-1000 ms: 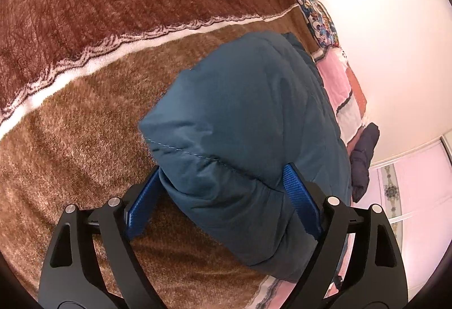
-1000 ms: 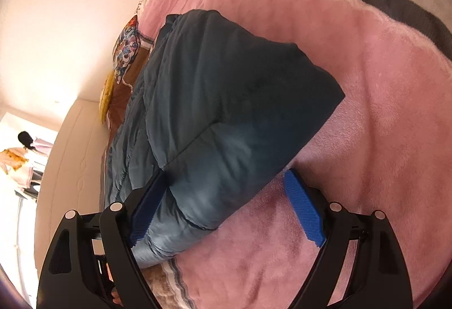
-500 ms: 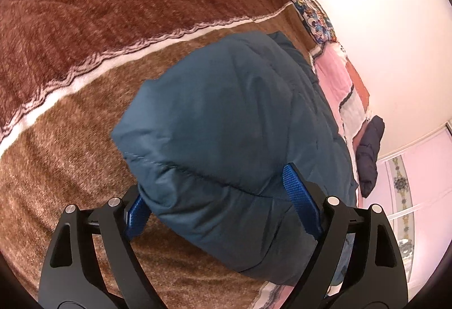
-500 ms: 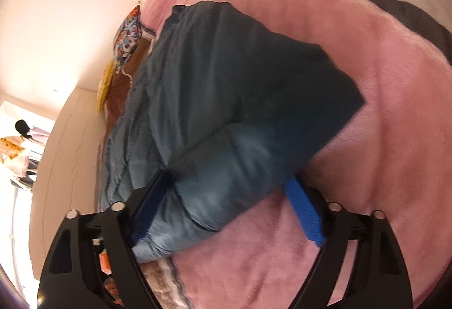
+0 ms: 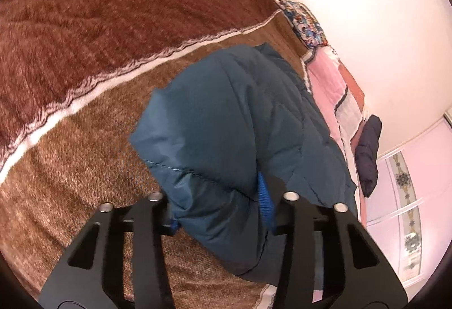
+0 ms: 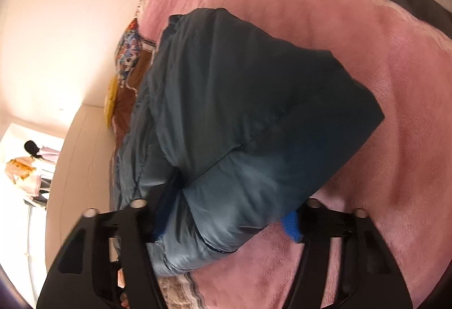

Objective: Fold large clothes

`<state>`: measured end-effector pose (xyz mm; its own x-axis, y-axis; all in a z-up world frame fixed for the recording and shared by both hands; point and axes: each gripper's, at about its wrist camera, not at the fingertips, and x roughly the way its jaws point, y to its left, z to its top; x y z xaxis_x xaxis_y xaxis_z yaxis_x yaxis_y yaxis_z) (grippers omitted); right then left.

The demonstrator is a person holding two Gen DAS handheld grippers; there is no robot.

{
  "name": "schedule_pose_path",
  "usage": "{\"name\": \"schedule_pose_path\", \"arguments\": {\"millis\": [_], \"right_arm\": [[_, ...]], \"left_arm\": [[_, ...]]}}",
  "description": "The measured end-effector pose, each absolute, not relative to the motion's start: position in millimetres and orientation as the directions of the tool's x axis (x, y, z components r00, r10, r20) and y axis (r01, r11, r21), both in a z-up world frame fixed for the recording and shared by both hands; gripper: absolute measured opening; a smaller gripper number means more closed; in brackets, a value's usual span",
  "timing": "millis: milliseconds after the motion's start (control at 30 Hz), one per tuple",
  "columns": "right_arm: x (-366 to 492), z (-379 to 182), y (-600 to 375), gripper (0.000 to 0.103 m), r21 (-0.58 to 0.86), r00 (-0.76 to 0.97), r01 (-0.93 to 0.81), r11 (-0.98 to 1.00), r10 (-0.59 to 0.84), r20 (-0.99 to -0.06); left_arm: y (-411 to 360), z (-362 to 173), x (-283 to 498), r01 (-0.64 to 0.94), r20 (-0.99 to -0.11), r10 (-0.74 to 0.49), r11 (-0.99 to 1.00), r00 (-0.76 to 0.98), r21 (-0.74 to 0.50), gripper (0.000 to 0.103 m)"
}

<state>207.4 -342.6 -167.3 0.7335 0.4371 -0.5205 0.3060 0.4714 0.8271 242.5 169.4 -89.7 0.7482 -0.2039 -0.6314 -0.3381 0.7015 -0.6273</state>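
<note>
Both tongs pinch the blue puffer jacket (image 5: 243, 122) w/ jaws narrowed round its padded near edge: left gripper (image 5: 220, 210) at one corner, right gripper (image 6: 226, 216) at the other. Jacket lies half-folded on the bed. Risk: slick, thick padding could squirt out, or fold springs back. Surface: brown plush blanket (image 5: 84, 60), pink one (image 6: 381, 55); cream wall (image 5: 367, 12), wardrobe door (image 5: 406, 196).

Smooth, faintly shiny quilted jacket (image 5: 243, 122) on fuzzy plush blanket (image 5: 84, 145); matt black claws.

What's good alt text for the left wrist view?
The left tool is clamped on a corner of a puffy teal jacket lying on a brown plush blanket, with a pale wall behind.
</note>
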Motion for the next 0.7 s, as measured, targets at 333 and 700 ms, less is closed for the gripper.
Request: {"name": "schedule_pose_path", "arguments": {"millis": [333,700], "right_arm": [[198,-158,-342,0.028,0.817,0.738,0.267,0.511,0.437,-0.515],[197,-142,-324,0.025,0.694,0.706,0.265,0.67,0.356,-0.613]], "left_arm": [[162,-75,229,-0.296,-0.623,-0.185,0.755,0.76,-0.585,0.022],[155,-69,216,-0.29,-0.654,-0.143,0.812,0.743,-0.507,0.021]]}}
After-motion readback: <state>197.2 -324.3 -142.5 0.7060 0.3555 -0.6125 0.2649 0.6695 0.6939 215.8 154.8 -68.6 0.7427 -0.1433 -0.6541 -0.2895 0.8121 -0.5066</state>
